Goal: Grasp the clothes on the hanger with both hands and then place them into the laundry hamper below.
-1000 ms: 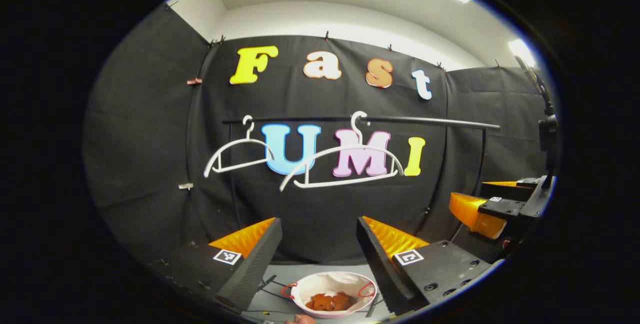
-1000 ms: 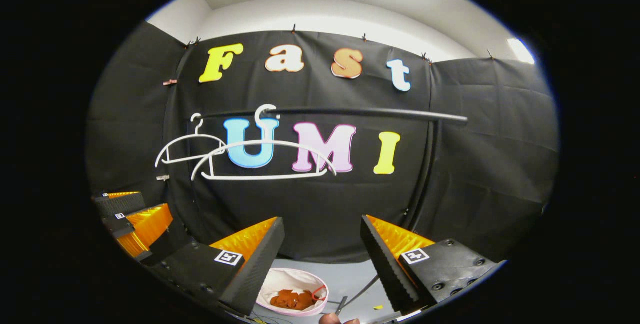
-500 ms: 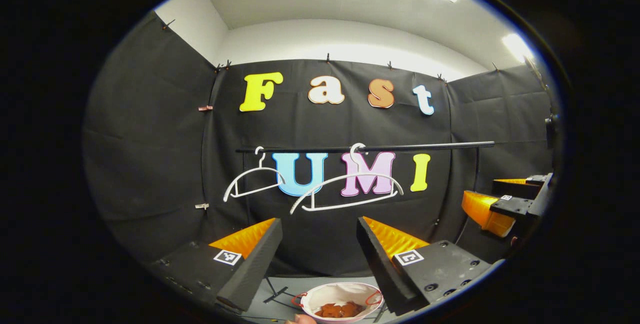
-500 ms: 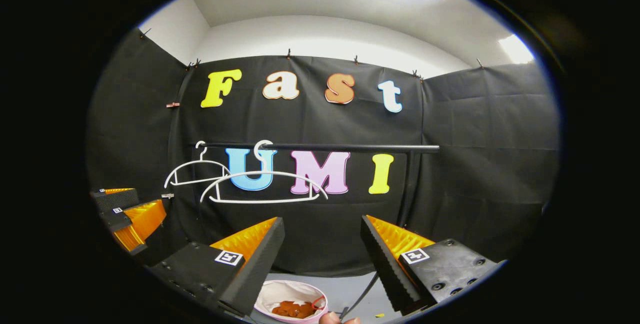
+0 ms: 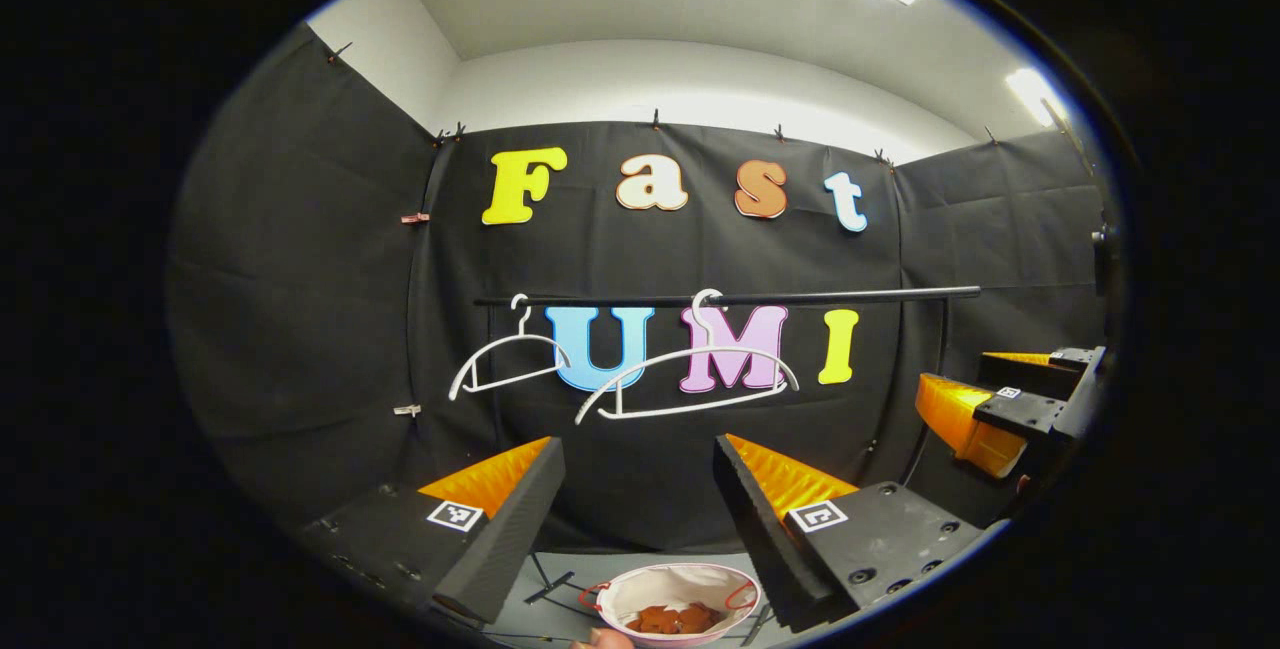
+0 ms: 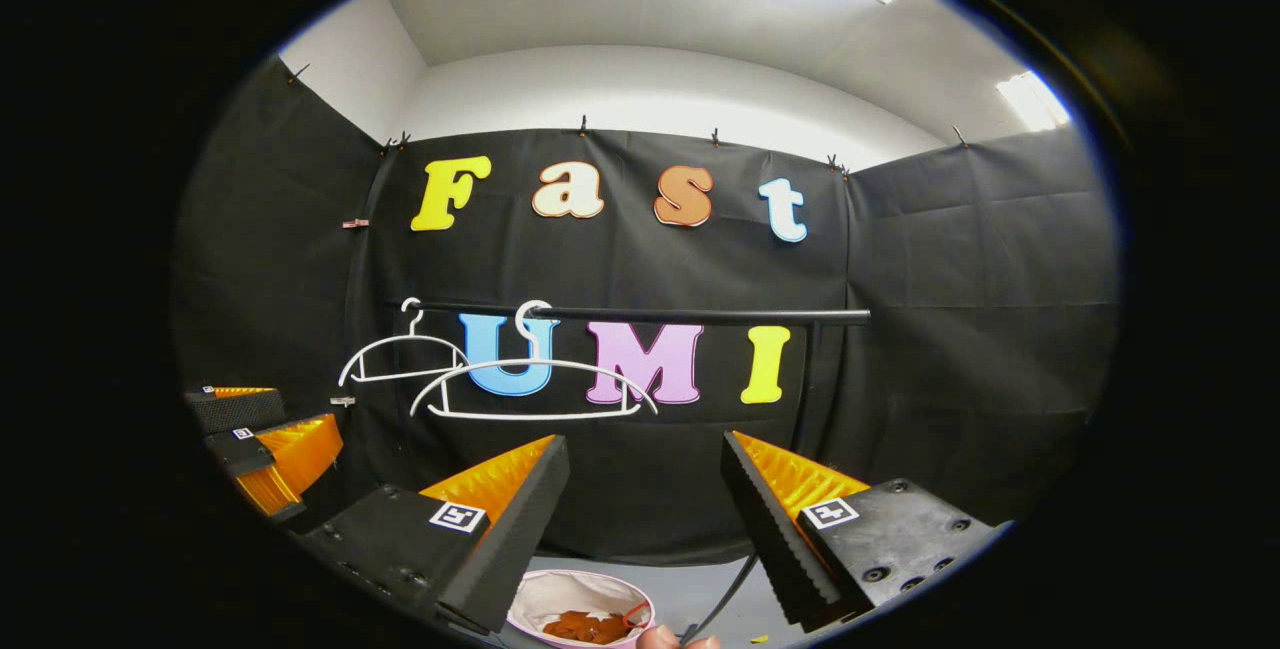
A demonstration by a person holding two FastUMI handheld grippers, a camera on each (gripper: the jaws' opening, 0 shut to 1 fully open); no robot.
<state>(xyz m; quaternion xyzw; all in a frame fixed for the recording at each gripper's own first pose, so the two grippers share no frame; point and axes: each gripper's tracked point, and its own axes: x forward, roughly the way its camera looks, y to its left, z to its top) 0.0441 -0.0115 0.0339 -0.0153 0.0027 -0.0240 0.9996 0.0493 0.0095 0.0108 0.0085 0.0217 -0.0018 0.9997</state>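
Basically, I see the rust-brown clothes [image 5: 676,618] already bunched in the white hamper [image 5: 640,591] below bare hangers [image 5: 688,379], left gripper [image 5: 640,489] and right gripper [image 6: 645,489] both spread and empty (soft, light, floppy; I'd pinch a raised fold).

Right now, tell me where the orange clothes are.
The orange clothes lie inside the white laundry hamper on the floor, low in the left gripper view between that gripper's fingers, below the two bare white hangers on the rail.
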